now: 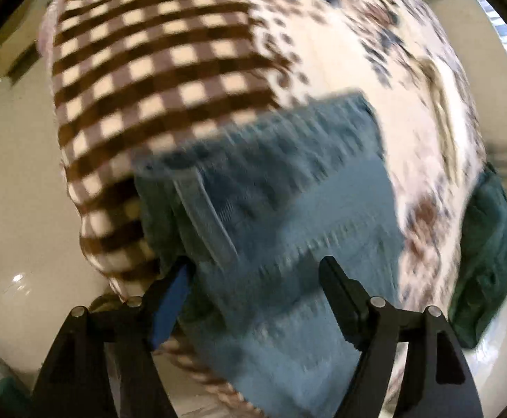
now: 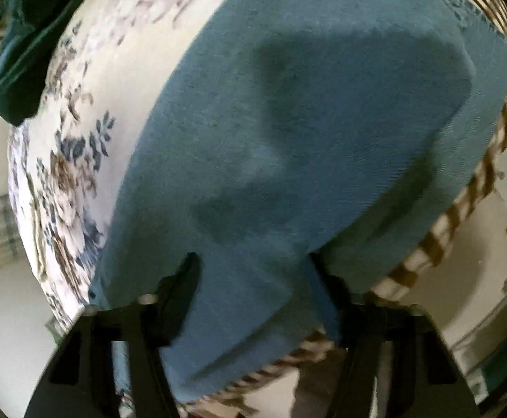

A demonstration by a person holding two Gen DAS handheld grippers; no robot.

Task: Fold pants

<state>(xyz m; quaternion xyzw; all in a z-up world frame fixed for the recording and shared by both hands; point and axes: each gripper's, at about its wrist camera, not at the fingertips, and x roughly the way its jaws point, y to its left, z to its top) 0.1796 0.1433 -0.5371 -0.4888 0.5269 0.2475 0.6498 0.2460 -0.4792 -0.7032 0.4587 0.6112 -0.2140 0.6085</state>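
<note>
We see the blue pants spread across a surface covered by a floral cloth and a brown checked cloth, the belt loop showing in the blurred left view. Our left gripper stands wide apart, denim lying between its fingers; whether it pinches we cannot tell. Our right gripper likewise straddles a fold of the pants, jaws spread. A dark green garment lies at the floral cloth's edge.

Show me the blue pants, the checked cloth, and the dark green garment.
pants [image 2: 305, 122], right wrist view, middle of the blue fabric.
checked cloth [image 1: 155, 69], left wrist view, brown-and-cream middle.
green garment [image 1: 490, 244], left wrist view, its bunched middle.
</note>
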